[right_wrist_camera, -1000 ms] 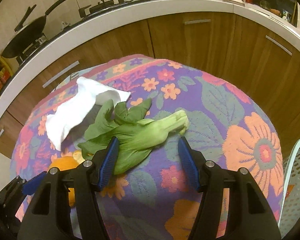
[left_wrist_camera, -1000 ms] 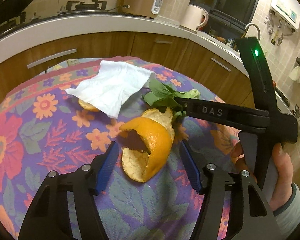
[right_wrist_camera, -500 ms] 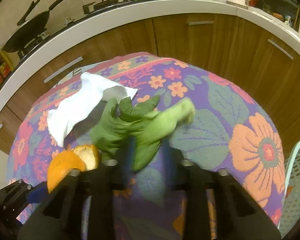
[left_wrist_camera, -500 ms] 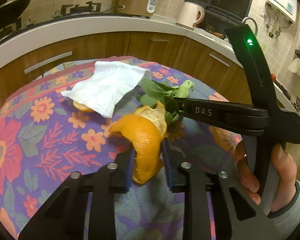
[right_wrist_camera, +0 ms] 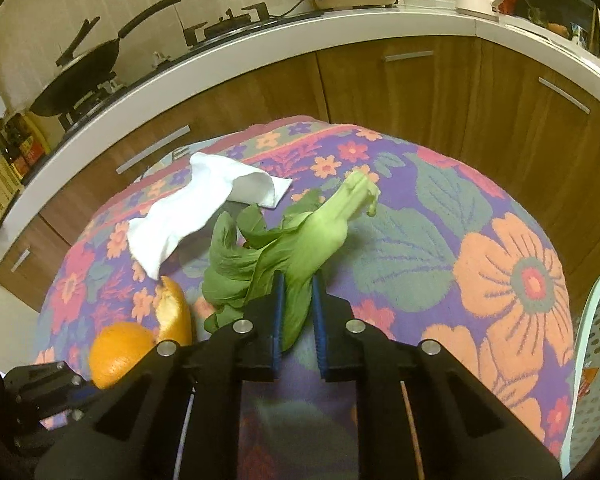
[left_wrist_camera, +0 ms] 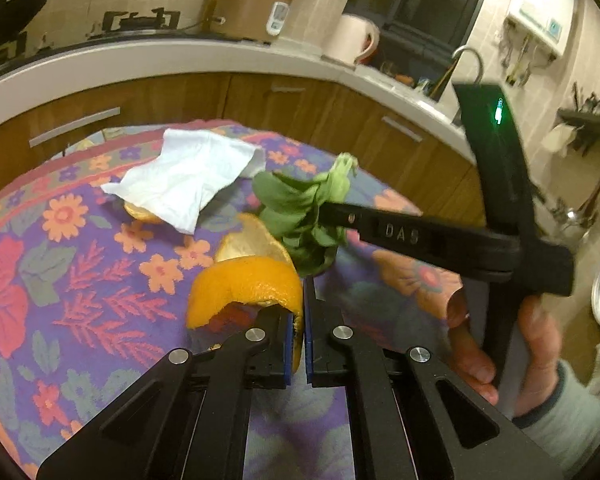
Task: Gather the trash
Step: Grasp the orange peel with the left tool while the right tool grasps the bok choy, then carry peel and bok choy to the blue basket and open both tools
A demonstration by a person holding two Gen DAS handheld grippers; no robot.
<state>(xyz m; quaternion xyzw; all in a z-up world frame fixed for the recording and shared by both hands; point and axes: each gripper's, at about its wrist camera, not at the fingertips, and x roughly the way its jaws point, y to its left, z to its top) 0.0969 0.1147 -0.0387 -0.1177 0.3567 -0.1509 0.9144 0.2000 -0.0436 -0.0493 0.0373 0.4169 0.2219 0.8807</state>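
Observation:
My left gripper (left_wrist_camera: 298, 320) is shut on a big orange peel (left_wrist_camera: 248, 284) and holds it above the flowered tablecloth (left_wrist_camera: 68, 280). My right gripper (right_wrist_camera: 296, 308) is shut on a green bok choy (right_wrist_camera: 300, 240), lifted off the cloth; the bok choy also shows in the left wrist view (left_wrist_camera: 304, 208). The orange peel shows low left in the right wrist view (right_wrist_camera: 136, 344). A crumpled white tissue (left_wrist_camera: 184, 180) lies on the cloth further back, also seen in the right wrist view (right_wrist_camera: 196, 208). A smaller peel piece (left_wrist_camera: 138, 212) lies partly under the tissue.
A pale perforated basket (right_wrist_camera: 596, 360) stands at the right edge of the table. Wooden cabinets (right_wrist_camera: 420, 88) and a white counter (right_wrist_camera: 260, 36) curve behind the table, with a pan (right_wrist_camera: 80, 88), rice cooker (left_wrist_camera: 256, 8) and kettle (left_wrist_camera: 352, 40).
Both grippers went from open to shut: the left closed on the orange peel, the right on the bok choy. Both items have lifted off the cloth.

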